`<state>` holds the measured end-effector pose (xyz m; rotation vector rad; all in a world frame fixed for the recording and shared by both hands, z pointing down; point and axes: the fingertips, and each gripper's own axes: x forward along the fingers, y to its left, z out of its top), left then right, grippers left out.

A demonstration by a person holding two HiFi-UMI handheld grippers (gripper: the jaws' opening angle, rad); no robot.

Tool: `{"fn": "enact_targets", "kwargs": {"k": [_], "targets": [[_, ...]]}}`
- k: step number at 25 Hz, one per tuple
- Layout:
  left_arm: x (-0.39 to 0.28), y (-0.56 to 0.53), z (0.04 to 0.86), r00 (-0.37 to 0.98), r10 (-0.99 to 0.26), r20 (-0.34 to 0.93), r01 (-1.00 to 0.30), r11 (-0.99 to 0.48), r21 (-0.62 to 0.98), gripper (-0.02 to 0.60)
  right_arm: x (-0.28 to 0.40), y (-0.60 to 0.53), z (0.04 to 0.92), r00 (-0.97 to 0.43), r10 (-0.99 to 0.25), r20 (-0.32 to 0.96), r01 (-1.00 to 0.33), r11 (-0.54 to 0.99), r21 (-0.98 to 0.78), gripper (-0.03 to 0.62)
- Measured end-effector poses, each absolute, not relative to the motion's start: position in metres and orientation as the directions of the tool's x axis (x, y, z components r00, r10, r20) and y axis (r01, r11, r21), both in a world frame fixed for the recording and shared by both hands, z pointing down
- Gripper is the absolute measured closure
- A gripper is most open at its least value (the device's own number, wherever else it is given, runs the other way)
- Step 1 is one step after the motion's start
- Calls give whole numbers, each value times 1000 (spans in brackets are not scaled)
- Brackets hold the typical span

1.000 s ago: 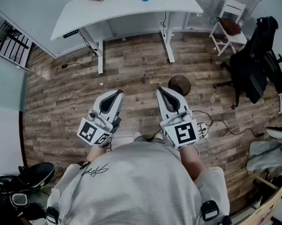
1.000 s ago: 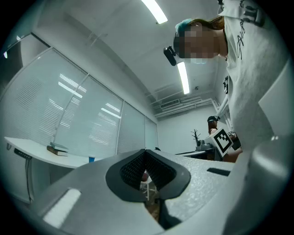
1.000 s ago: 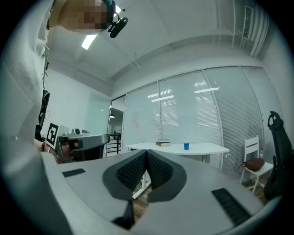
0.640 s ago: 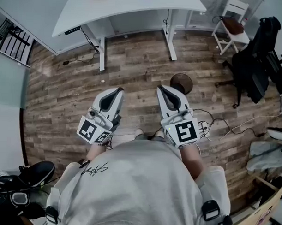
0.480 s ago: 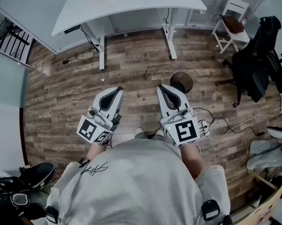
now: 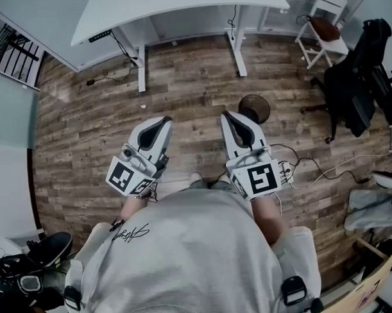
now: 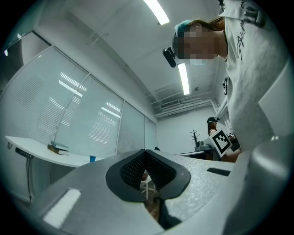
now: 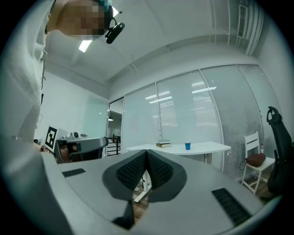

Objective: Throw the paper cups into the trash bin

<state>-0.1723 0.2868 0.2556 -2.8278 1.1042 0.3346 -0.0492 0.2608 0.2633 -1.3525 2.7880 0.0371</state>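
Paper cup (image 7: 92, 159), blue, stands on the white desk (image 6: 188, 8) well ahead: about nine o'clock off my left gripper (image 6: 162, 123), whose jaws are pressed together on nothing, and nearly three o'clock off my right gripper (image 6: 229, 116), likewise closed and empty. I reckon I'm at the approach; next I must walk up, open, and take it.

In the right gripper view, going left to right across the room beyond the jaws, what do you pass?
Left gripper with its square-marker cube → stack of books → small blue cup → white slatted chair → black office chair.
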Motion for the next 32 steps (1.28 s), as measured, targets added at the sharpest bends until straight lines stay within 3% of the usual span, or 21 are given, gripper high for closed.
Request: {"fn": "enact_targets", "kwargs": {"k": [32], "targets": [[-224,285,255,786,-566,-250,-593,-804,-42,577,-94,271,255,-515,-854,-70,-857,511,68,583]]}}
